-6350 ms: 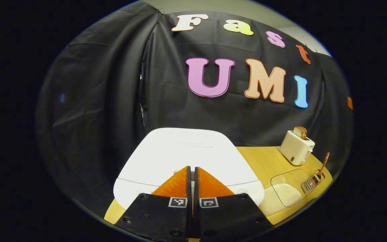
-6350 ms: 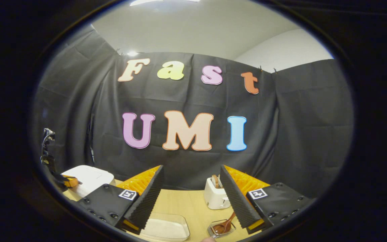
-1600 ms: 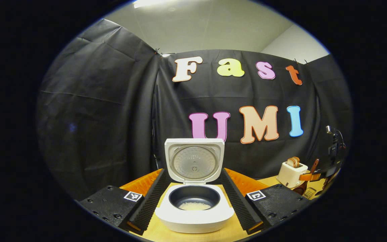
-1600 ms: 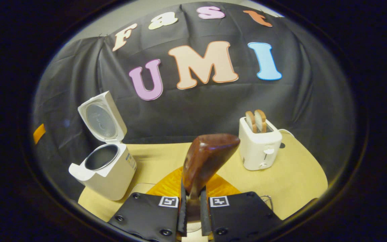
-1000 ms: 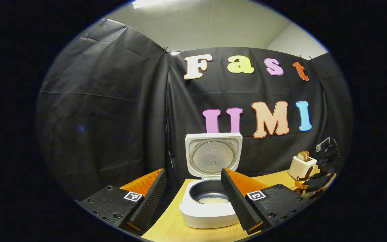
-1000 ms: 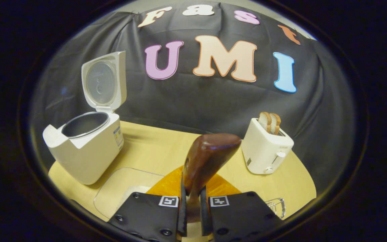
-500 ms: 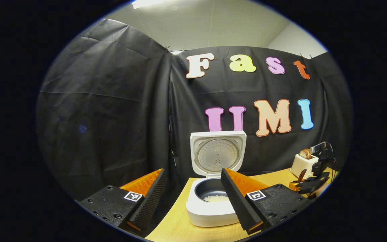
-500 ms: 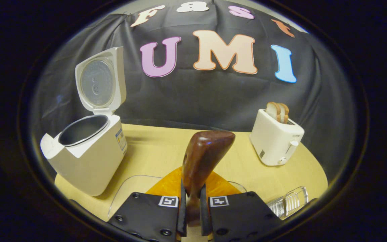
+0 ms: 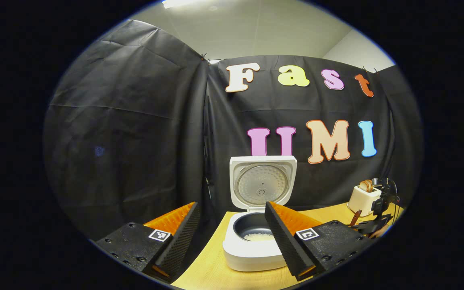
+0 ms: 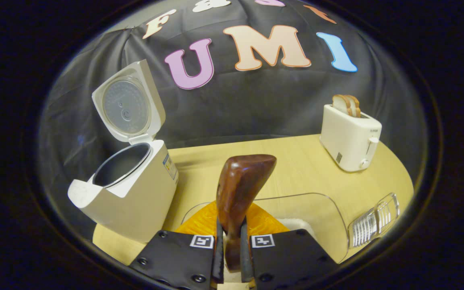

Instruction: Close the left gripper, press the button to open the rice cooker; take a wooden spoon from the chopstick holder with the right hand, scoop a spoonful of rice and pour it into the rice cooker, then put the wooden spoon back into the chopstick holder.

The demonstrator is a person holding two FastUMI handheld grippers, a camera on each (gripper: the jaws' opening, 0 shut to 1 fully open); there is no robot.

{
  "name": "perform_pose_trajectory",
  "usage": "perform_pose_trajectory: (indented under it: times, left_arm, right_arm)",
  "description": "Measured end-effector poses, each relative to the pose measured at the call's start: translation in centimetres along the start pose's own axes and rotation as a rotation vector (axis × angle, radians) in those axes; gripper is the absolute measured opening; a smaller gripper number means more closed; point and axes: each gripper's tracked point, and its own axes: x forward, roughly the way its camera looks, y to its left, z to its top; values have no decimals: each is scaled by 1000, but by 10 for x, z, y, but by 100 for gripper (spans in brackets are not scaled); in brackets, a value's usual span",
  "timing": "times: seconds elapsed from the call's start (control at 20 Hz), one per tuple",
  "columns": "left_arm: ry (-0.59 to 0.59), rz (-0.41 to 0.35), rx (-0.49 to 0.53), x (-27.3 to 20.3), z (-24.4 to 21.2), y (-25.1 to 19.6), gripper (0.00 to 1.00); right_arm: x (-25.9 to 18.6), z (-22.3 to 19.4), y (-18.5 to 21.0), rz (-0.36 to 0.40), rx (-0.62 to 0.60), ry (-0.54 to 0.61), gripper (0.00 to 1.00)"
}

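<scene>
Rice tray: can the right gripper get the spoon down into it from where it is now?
Probably yes. The right gripper, shut on the wooden spoon, hangs just above the open-topped clear rice tray, with nothing between them.

The wooden spoon [image 10: 245, 181] is dark polished wood with a glossy sheen on its bowl. The rice cooker [image 10: 129, 189] has a smooth white plastic shell, a dull metal plate inside its lid [image 9: 262, 182] and a dark matt inner pot [image 9: 252, 228]. The table [image 10: 296, 161] is pale wood with a satin, fine-grained top. The rice tray [image 10: 320, 217] is clear glossy plastic, as, seemingly, is the ribbed chopstick holder [image 10: 373, 221] at the blurred edge. The toaster [image 10: 351, 137] is smooth cream plastic. The booth wall [image 9: 135, 121] is matt creased cloth.
</scene>
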Motion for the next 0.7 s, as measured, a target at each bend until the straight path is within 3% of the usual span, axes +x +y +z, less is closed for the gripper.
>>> perform_pose_trajectory:
  times: [0.2, 0.7]
  left_arm:
    - [-6, -1, -1, 0, 1, 0, 99]
    - [-18, -9, 2, 0, 5, 1, 99]
  right_arm:
    - [-2, -9, 7, 64, 172, 62, 20]
    - [-5, -13, -43, 119, 698, 153, 20]
